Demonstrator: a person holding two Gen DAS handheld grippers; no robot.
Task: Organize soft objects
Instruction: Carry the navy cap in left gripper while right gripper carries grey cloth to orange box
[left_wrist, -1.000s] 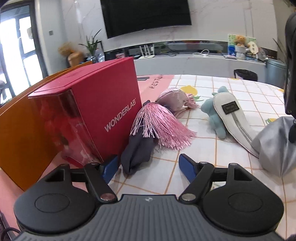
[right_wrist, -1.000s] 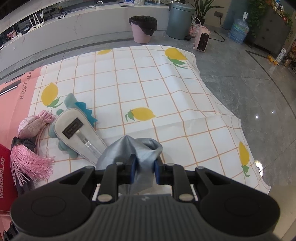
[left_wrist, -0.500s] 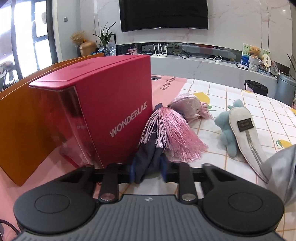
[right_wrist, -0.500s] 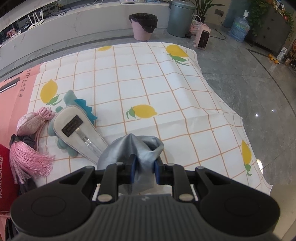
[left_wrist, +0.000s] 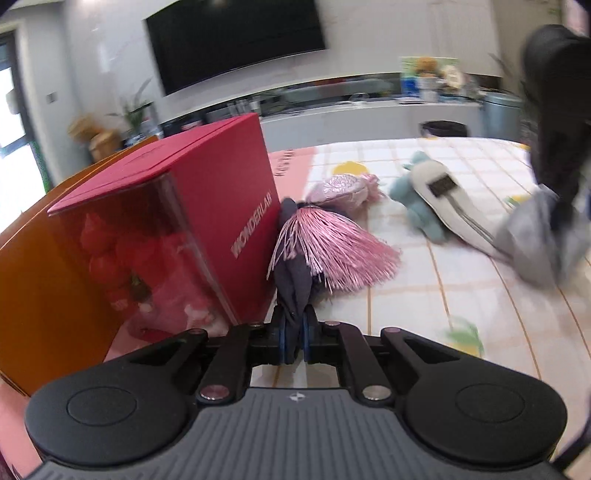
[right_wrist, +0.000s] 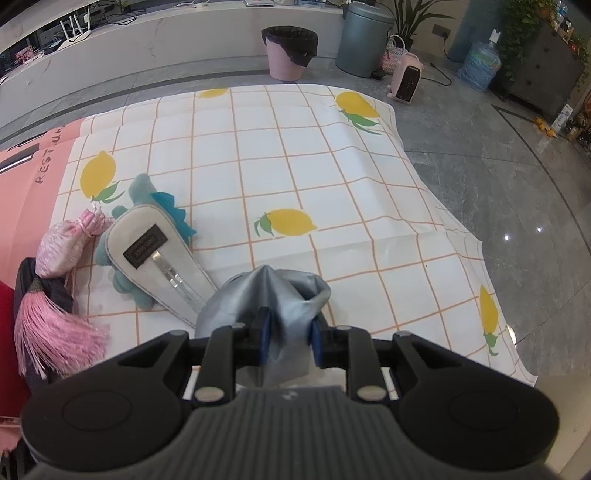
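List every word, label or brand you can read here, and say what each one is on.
"WONDERLAB": white letters on the side of the red box.
"REST": start of dark print on the pink cloth; the rest is cut off.
Dark label on the grey-white pouch: too small to read.

dark cloth (left_wrist: 293, 284) with pink tassel (left_wrist: 332, 251), pinched; grey pouch (right_wrist: 280, 295) gripped.

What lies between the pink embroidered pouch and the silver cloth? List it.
In the right wrist view, a teal plush dinosaur with a pale grey zip case lying over it sits between the pink embroidered pouch and the silver cloth.
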